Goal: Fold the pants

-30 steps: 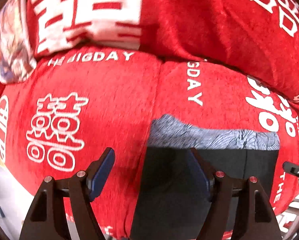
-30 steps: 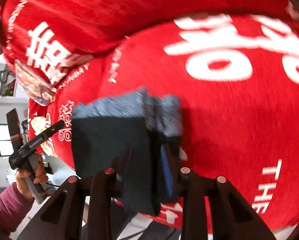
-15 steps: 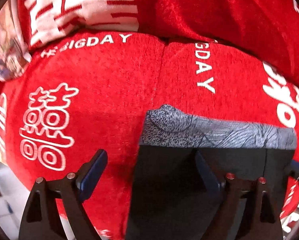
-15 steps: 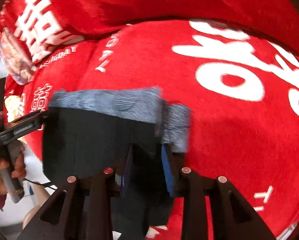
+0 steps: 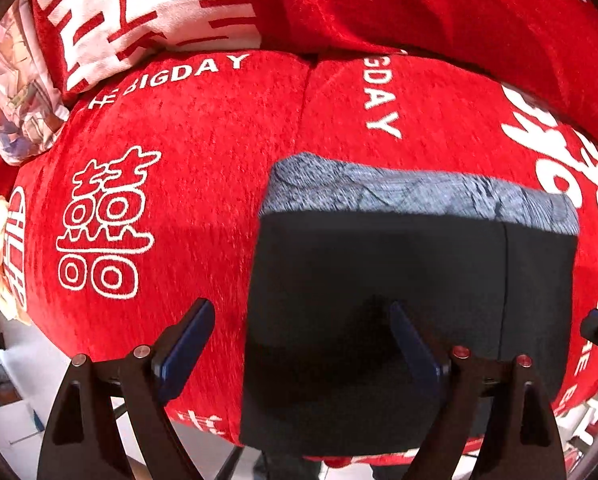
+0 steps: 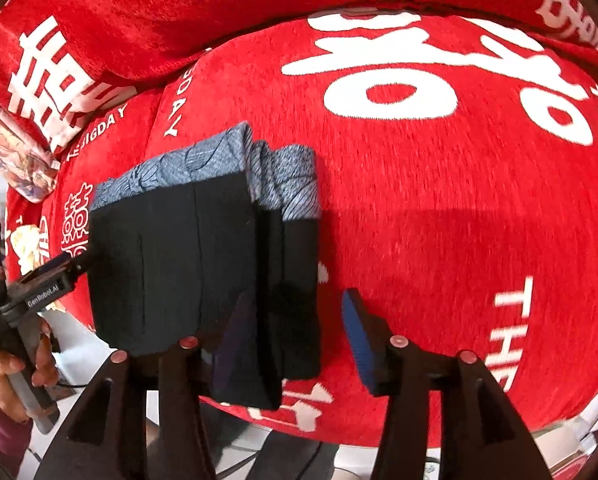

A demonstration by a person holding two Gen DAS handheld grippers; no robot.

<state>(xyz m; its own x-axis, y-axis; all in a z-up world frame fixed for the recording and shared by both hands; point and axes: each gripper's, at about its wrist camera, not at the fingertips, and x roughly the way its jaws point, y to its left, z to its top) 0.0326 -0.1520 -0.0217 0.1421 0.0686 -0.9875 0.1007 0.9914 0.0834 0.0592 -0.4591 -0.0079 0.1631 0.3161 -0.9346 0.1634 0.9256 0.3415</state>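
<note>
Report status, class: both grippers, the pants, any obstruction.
Left gripper open, holding nothing. Right gripper opening, pants edge between pads. Pants folded on red cover. Nothing obstructing.

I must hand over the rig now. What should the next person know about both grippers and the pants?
Left gripper: jaws wide open, holding nothing, over the left edge of the folded pants.
Right gripper: jaws opening; the right edge of the pants lies between them, no longer pinched.
Pants: a compact black rectangle with a grey patterned band at the far edge, lying flat on the red sofa cushion.
Done: the folding looks complete.
Left: lift both grippers clear; perhaps square the right side, where the layers look a little offset.
</note>
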